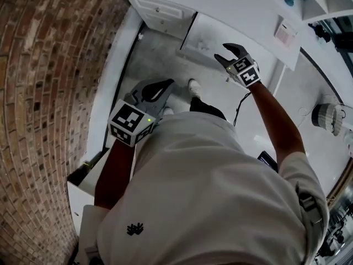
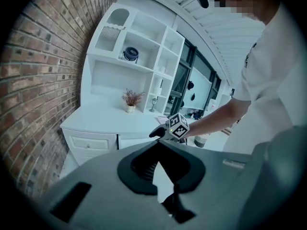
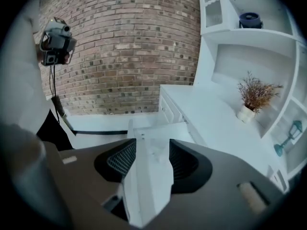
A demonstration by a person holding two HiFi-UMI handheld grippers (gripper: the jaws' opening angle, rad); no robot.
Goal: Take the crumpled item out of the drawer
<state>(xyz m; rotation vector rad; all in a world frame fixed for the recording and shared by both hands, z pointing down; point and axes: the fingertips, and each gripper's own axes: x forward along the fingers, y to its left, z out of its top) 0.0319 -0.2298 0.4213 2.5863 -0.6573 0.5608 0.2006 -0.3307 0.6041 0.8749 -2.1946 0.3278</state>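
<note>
A white desk cabinet [image 1: 242,10] stands against the brick wall. One of its drawers [image 1: 205,37] is pulled out. In the right gripper view that drawer [image 3: 158,127] shows pale between the jaws, and I cannot make out a crumpled item in it. My right gripper [image 1: 227,53] hovers over the drawer's edge. Its jaws [image 3: 152,147] are open with nothing between them. The left gripper [image 1: 168,84] hangs lower and nearer my body, over the floor. Its tips [image 2: 157,145] meet and hold nothing. The left gripper view also catches the right gripper [image 2: 154,134].
A closed drawer with a knob [image 1: 160,9] sits left of the open one. Shelves above the desk hold a dried plant in a pot [image 3: 247,111] and a blue bowl [image 3: 249,19]. A brick wall [image 1: 49,93] runs along the left. A camera on a stand [image 3: 55,40] is behind.
</note>
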